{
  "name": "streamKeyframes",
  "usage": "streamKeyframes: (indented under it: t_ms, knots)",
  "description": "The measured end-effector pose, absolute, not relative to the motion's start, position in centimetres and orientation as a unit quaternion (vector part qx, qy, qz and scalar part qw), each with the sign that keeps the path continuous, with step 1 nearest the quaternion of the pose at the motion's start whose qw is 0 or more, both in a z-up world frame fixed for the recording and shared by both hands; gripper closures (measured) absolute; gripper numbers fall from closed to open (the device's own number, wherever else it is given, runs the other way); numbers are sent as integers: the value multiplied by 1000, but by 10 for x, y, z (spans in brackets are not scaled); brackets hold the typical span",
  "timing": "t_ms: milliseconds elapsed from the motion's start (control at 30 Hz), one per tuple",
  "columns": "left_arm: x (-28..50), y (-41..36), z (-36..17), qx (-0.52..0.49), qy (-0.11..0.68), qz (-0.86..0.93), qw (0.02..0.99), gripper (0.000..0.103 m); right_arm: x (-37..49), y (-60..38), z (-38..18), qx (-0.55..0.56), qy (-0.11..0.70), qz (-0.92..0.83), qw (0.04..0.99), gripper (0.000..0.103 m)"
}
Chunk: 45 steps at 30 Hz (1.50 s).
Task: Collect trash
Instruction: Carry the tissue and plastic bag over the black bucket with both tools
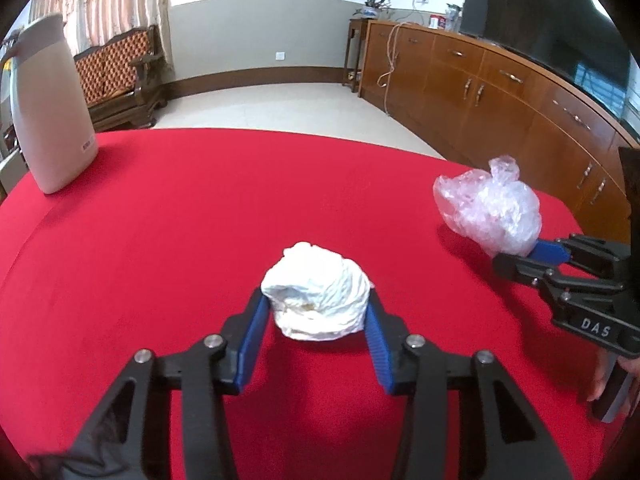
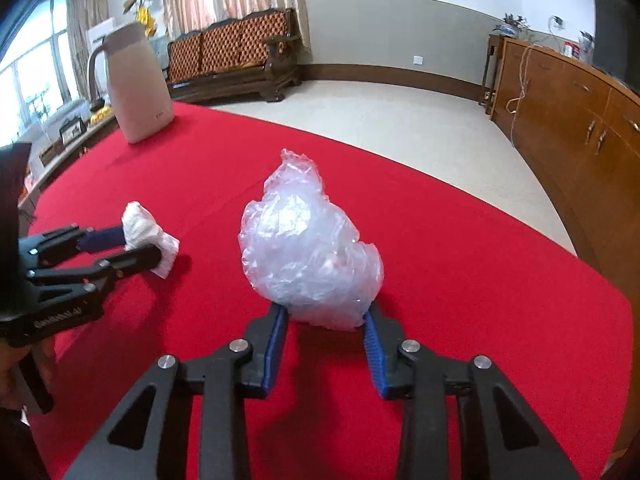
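Observation:
A crumpled white tissue wad [image 1: 316, 306] lies on the red tablecloth [image 1: 160, 240] between the blue pads of my left gripper [image 1: 316, 300]. Both pads touch its sides. The right wrist view shows the same wad [image 2: 146, 230] pinched in the left gripper [image 2: 140, 244] at the left. A crumpled clear plastic bag [image 2: 308, 252] rests on the cloth [image 2: 480, 260], and my right gripper [image 2: 325, 312] is shut on its lower near part. In the left wrist view the bag [image 1: 492, 212] sits at the right, with the right gripper [image 1: 520, 254] at its near side.
A tall white jug [image 1: 52, 108] stands at the table's far left corner [image 2: 136, 84]. Past the far edge are pale floor, a wooden sofa [image 2: 232, 52] and a long wooden cabinet [image 1: 500, 92] with a dark TV [image 1: 540, 20].

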<state>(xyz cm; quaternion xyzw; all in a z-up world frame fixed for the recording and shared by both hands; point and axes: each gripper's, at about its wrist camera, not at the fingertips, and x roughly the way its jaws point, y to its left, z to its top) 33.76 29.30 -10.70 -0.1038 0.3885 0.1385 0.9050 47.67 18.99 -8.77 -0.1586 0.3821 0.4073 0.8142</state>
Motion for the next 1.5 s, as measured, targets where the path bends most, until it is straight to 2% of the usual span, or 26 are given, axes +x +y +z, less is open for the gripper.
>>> streamKeyframes:
  t_ms: [433,633,1500]
  knots:
    - [284,207,-87,-58,361,107,925,55,400,81,-65,-150,376,372,835,65]
    - [262,183,-78,-74,356,88,927,55,360,9,-53,-145,376,343,848,65]
    - [218,20,-62,-22,351,-40,935,55,265,-206,-36,-80,379,222,895,65]
